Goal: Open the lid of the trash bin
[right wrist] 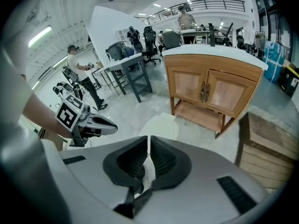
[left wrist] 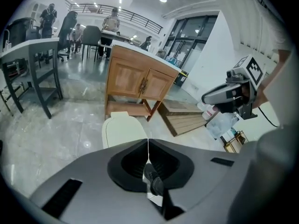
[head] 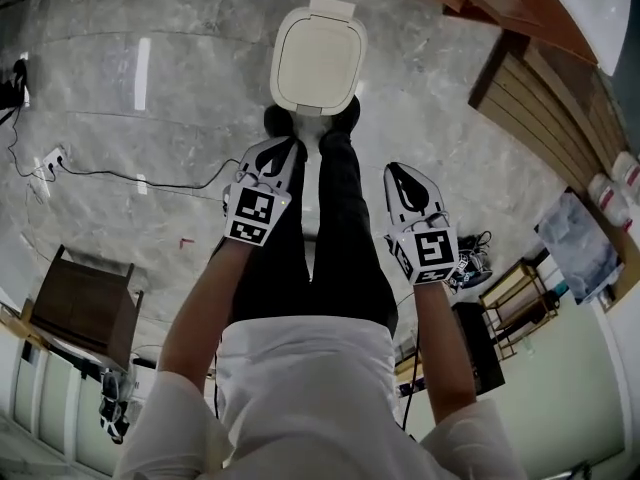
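Grey marble floor (head: 150,148). Trash bin (head: 318,60) stands on it with its lid down. Both grippers are held short of the bin on its near side, jaws pressed together and empty. Left gripper (head: 275,153) is nearer the bin than right gripper (head: 407,175).

Cream trash bin (head: 318,60) upright on grey marble floor (head: 150,118), rounded-square lid (head: 318,56) closed flat, small tab at far edge, just past person's shoes.
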